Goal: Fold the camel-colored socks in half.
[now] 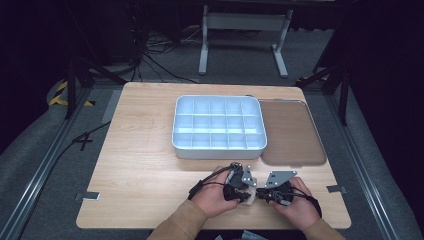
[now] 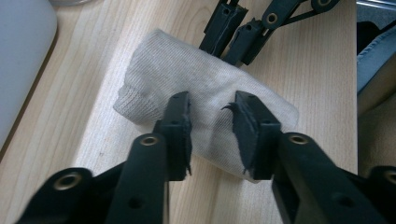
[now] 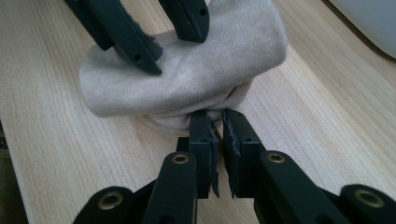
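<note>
1. The sock (image 2: pixel 196 93) is a pale grey-beige knit bundle, rolled into a short fat tube. It lies on the table (image 1: pixel 145 170) near the front edge, between the two hands.
2. The knit is fine and ribbed. In the left gripper view one end shows a folded cuff with a denser ribbed band; the other end is rounded and smooth.
3. In the right gripper view the sock (image 3: pixel 196 70) looks bunched, with folds gathering to a puckered point at its near side. Faint darker smudges mark the fabric.
4. The left gripper (image 2: pixel 212 126) is released: its jaws stand apart over the middle of the sock, with bare fabric showing between them. The pads hover at the cloth; whether they touch it cannot be told.
5. The right gripper (image 3: pixel 218 135) is clenched on the sock: its jaws stand nearly together, pinching the gathered fold at the puckered point.
6. From the high view, the left gripper (image 1: pixel 240 182) and the right gripper (image 1: pixel 272 187) face each other, close together, with the sock (image 1: pixel 251 192) a small pale patch between them.
7. A white tray (image 1: pixel 219 125) with a grid of compartments sits behind the sock, mid-table. A brown lid (image 1: pixel 292 132) lies flat just beside its right side.
</note>
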Demonstrator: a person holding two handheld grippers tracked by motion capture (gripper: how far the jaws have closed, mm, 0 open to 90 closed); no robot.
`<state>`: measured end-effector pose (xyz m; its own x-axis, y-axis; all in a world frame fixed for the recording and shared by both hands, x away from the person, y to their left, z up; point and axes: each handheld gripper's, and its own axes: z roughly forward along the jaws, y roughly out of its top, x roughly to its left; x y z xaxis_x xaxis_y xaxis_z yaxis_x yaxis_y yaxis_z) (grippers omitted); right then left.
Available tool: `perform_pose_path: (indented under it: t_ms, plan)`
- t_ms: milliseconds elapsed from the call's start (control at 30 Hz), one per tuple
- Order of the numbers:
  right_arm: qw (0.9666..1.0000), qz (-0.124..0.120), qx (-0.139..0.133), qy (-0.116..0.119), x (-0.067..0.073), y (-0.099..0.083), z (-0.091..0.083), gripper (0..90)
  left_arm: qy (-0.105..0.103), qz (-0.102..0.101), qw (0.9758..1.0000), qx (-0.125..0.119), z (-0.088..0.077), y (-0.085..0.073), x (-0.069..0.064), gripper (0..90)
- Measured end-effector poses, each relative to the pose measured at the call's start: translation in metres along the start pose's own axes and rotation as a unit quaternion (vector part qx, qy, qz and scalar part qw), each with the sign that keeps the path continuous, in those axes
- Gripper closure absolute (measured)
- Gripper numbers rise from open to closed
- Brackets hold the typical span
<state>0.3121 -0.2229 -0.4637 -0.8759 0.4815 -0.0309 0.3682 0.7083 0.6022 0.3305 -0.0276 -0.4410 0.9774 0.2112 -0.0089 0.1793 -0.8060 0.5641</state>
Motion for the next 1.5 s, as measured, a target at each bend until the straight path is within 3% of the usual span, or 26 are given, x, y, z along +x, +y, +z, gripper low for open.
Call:
perform_pose_path:
  t_ms: [267,700,1100,1333,1500]
  plan:
    - [0.9999,0.012,-0.002,0.003,-0.002,-0.002,-0.001,78.3,-0.015,-0.002,0.9999,0.003,0.003,-0.002,0.000,52.1]
    - [0.9993,0.035,-0.007,0.008,-0.005,-0.004,-0.007,72.7,-0.011,-0.005,0.9999,0.007,0.004,-0.002,-0.002,50.0]
    - [0.9962,0.059,-0.064,-0.007,-0.005,0.007,-0.032,65.6,-0.007,-0.007,0.9999,0.008,0.004,-0.002,-0.002,50.2]
    - [0.9924,0.085,-0.089,0.001,-0.003,0.012,-0.035,61.0,-0.010,-0.026,0.9996,-0.003,0.004,-0.004,0.000,50.4]
    - [0.9895,0.104,-0.101,0.003,-0.003,0.014,-0.034,56.8,-0.013,-0.026,0.9996,-0.002,0.004,-0.004,0.001,50.5]
